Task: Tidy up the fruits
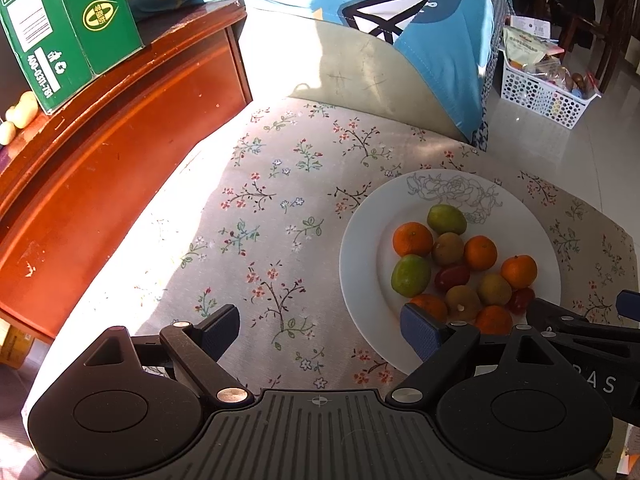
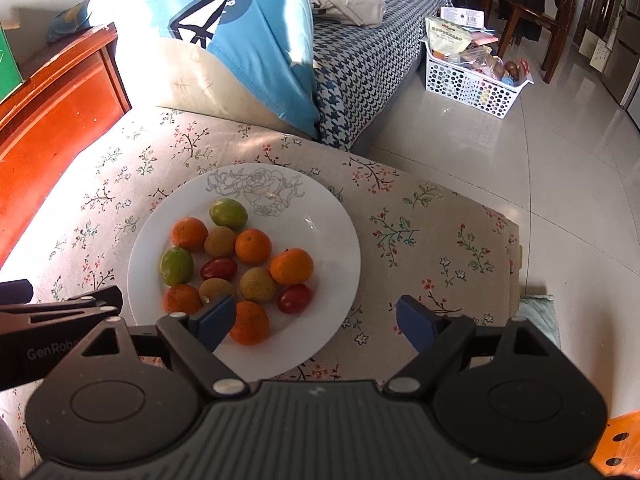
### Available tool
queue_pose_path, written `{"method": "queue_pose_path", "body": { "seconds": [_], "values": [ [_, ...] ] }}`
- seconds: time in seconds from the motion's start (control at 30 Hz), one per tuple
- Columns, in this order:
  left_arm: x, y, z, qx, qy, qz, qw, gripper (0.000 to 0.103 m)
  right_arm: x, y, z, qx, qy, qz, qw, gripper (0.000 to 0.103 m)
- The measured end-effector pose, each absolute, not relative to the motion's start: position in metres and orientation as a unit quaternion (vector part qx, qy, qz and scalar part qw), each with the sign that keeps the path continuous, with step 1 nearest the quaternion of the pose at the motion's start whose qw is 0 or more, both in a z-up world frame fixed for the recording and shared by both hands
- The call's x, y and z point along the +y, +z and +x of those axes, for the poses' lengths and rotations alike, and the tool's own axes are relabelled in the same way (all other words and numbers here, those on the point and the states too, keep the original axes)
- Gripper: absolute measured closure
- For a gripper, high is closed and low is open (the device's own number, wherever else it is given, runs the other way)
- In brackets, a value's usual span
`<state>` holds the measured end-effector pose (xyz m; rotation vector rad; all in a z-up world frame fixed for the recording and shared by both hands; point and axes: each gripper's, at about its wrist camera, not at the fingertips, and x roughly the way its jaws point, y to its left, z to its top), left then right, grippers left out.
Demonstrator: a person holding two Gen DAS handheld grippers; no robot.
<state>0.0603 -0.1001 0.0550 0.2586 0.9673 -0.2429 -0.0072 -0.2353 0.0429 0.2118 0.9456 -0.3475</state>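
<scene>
A white plate (image 1: 360, 264) (image 2: 320, 216) sits on the floral tablecloth. It holds several small oranges (image 1: 413, 239) (image 2: 291, 266), two green citrus fruits (image 1: 410, 275) (image 2: 228, 213), brownish kiwis (image 1: 448, 248) (image 2: 258, 284) and two red tomatoes (image 1: 452, 276) (image 2: 295, 298). My left gripper (image 1: 320, 330) is open and empty, to the left of the plate's near edge. My right gripper (image 2: 316, 320) is open and empty, over the plate's near right rim; its left finger (image 2: 216, 320) covers part of an orange.
A red wooden cabinet (image 1: 100, 168) with a green box (image 1: 68, 28) stands at the left. A blue cushion (image 1: 440, 40) and a sofa (image 2: 368, 52) lie beyond the table. A white basket (image 2: 472, 84) stands on the tiled floor at the right.
</scene>
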Motion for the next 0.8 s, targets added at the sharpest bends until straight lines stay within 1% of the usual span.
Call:
{"method": "queue_pose_path", "body": {
  "seconds": [0.8],
  "values": [
    [-0.1056, 0.0535, 0.0598, 0.453, -0.106, 0.163, 0.87, 0.014, -0.2289, 0.0396, -0.0062, 0.453, -0.166, 0.075, 0.873, 0.016]
  ]
}}
